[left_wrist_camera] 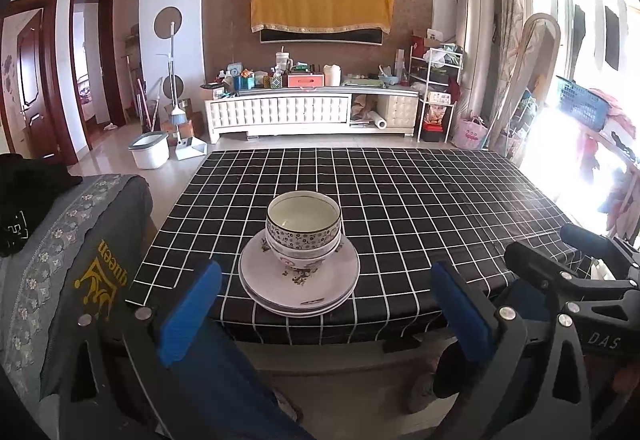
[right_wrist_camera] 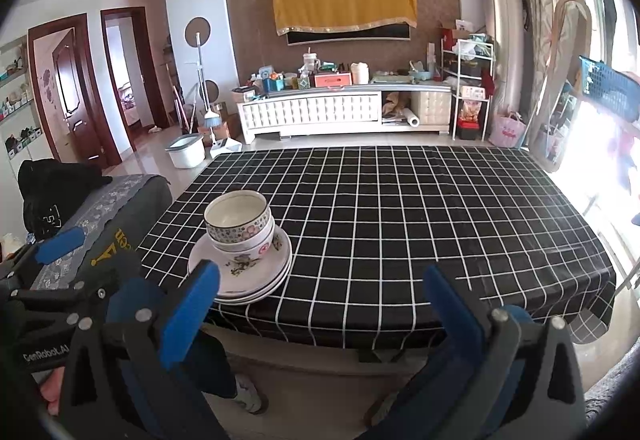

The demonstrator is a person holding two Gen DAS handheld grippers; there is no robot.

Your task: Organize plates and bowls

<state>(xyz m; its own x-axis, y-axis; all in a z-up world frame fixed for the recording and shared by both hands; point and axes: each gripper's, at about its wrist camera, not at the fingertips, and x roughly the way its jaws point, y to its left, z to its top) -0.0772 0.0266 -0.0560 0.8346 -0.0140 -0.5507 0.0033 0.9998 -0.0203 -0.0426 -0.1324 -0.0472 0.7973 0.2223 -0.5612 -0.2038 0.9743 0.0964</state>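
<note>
Stacked white floral plates (left_wrist_camera: 304, 290) sit near the front edge of the black checked table (left_wrist_camera: 420, 207). Nested patterned bowls (left_wrist_camera: 303, 226) stand on top of the plates. My left gripper (left_wrist_camera: 326, 310) is open and empty, held off the table's front edge with the stack between and beyond its blue fingers. In the right wrist view the same plates (right_wrist_camera: 244, 276) and bowls (right_wrist_camera: 239, 222) sit at the front left. My right gripper (right_wrist_camera: 322, 310) is open and empty, to the right of the stack, its left finger (right_wrist_camera: 192, 312) overlapping the plates' rim.
A grey covered chair (left_wrist_camera: 76, 260) stands left of the table. The right gripper's body (left_wrist_camera: 580, 280) shows at the right of the left wrist view. A TV cabinet (left_wrist_camera: 312, 111), a white bucket (left_wrist_camera: 150, 149) and shelves line the far wall.
</note>
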